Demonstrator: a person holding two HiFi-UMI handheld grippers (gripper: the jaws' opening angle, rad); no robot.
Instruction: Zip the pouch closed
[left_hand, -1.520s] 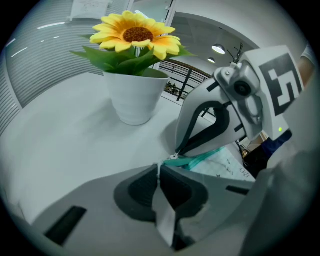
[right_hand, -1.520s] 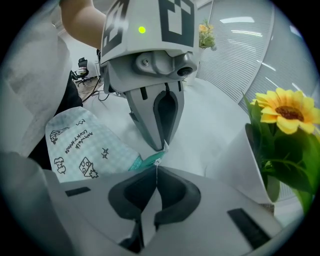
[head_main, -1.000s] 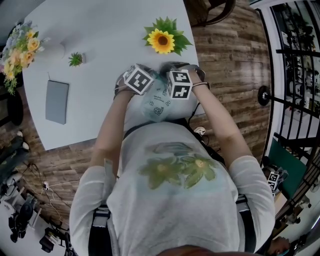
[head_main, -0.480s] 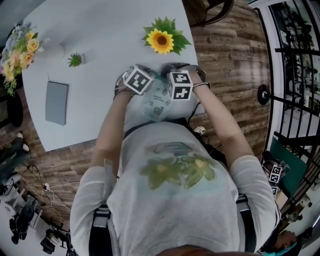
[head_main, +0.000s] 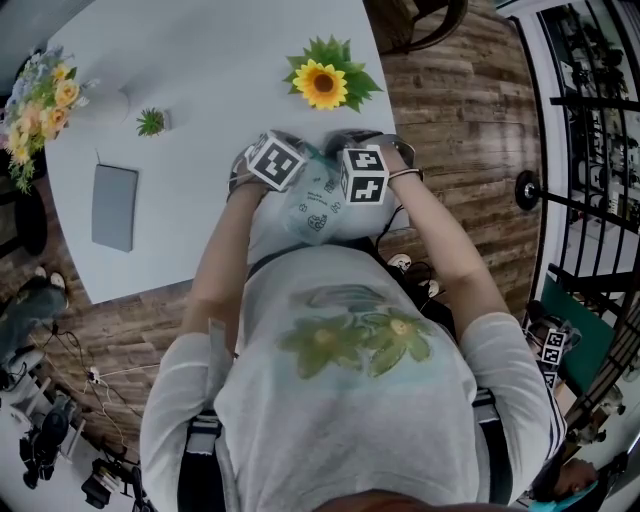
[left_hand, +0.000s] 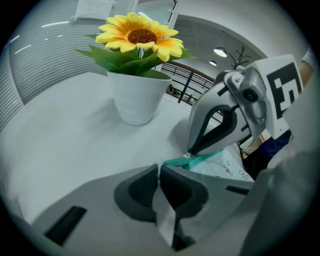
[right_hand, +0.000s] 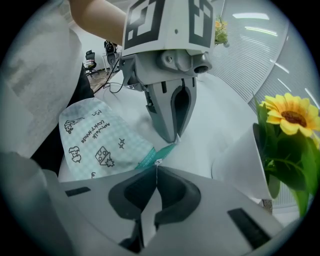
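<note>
A pale mint checked pouch with small drawings lies at the white table's near edge, between my two grippers. In the left gripper view my left gripper is shut on a thin end of the pouch beside its teal zipper band. My right gripper is shut on the small metal zipper pull. The two sets of tips stand very close together over the zipper's end. In the head view only the marker cubes show; the jaws are hidden under them.
A sunflower in a white pot stands just beyond the grippers. A grey notebook, a small green plant and a bouquet are at the table's left. The person's torso presses against the table's near edge.
The right gripper's cube has edged slightly to the right in the head view. The left gripper and the pouch have stayed put.
</note>
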